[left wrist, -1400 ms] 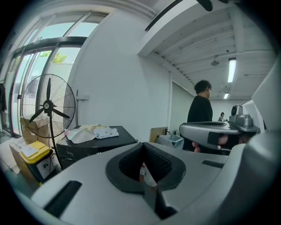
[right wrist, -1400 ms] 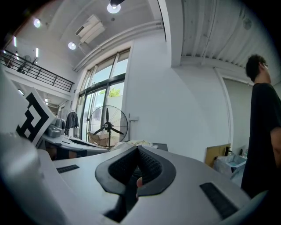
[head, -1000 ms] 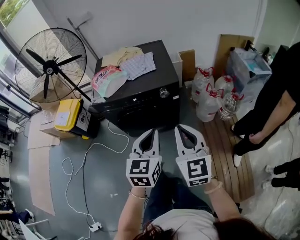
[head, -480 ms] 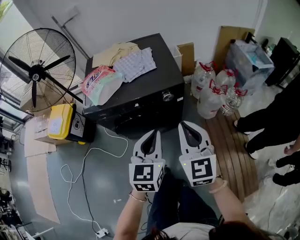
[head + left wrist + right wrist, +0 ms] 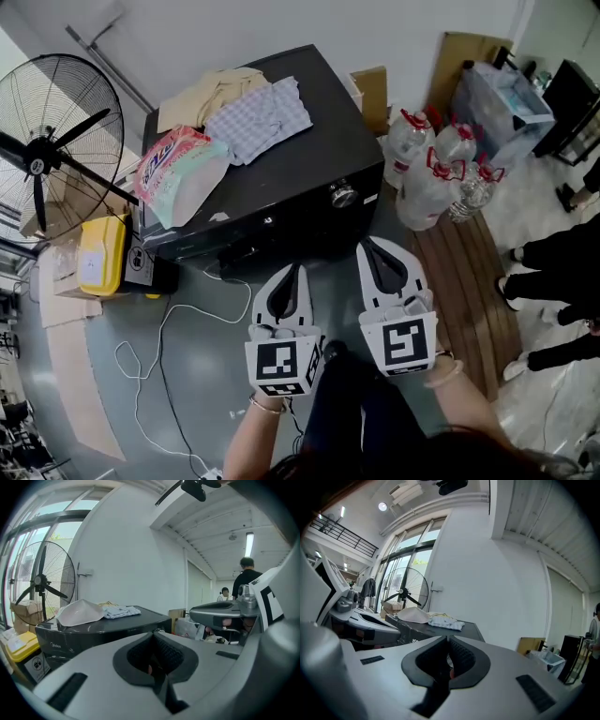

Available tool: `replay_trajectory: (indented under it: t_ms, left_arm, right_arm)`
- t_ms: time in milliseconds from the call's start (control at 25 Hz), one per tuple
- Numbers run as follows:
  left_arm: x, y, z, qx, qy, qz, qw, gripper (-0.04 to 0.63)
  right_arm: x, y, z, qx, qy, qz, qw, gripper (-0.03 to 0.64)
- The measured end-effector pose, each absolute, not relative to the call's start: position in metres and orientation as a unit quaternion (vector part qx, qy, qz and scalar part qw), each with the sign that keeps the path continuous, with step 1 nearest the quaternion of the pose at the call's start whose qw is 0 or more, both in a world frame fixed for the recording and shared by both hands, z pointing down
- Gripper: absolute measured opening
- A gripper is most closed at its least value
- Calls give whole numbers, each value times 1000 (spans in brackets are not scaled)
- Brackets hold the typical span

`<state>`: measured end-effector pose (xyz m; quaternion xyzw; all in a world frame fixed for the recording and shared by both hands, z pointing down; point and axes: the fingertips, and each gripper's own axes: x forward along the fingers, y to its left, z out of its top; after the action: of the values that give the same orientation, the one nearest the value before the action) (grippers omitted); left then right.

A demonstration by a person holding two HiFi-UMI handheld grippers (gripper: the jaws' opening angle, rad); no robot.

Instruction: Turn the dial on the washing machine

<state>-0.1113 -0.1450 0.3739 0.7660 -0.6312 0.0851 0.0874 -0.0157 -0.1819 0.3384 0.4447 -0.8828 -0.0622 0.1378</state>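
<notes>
Dial (image 5: 343,195): silver knob on the front panel of the black washing machine (image 5: 323,131), at the right end of that panel, close to the machine's right front corner. Nothing touches it

Left gripper (image 5: 295,269): in front of the washing machine, over the grey floor (image 5: 206,375), tip pointing toward the machine's front and clear of it. Jaws pressed together, nothing between them

Right gripper (image 5: 368,244): just beside the left one, also in front of the machine, tip nearer the machine's right front corner. It stands apart from the machine and does not reach the dial. Jaws pressed together, empty

On top of the machine:
- checked cloth (image 5: 258,117), mid-top
- beige cloth (image 5: 208,94), toward the machine's back left, touching the checked one
- pink-and-white bag (image 5: 178,169), at the machine's left front edge

Left of the machine: standing fan (image 5: 42,159); yellow case (image 5: 97,255) on the floor by the machine's left front corner. White cable (image 5: 173,319) loops over the floor in front of the machine's left half

Right of the machine: clear water jugs (image 5: 427,178) with red handles, grouped near its right side; clear storage box (image 5: 511,103) beyond them. Legs of people (image 5: 562,272) well to the machine's right
</notes>
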Motion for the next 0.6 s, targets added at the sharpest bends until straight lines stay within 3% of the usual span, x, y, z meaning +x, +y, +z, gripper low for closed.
replay_trajectory:
  t_ms: [160,600]
  left_arm:
    - [-123,-161,400,763,-634,88,89,15]
    - [-135,-180,457,766,-630,95,90,14]
  right_arm:
    - [-20,-201,369,445,-881,-63,148,35]
    - [-28,-246,429,447,-872,-87,180,155]
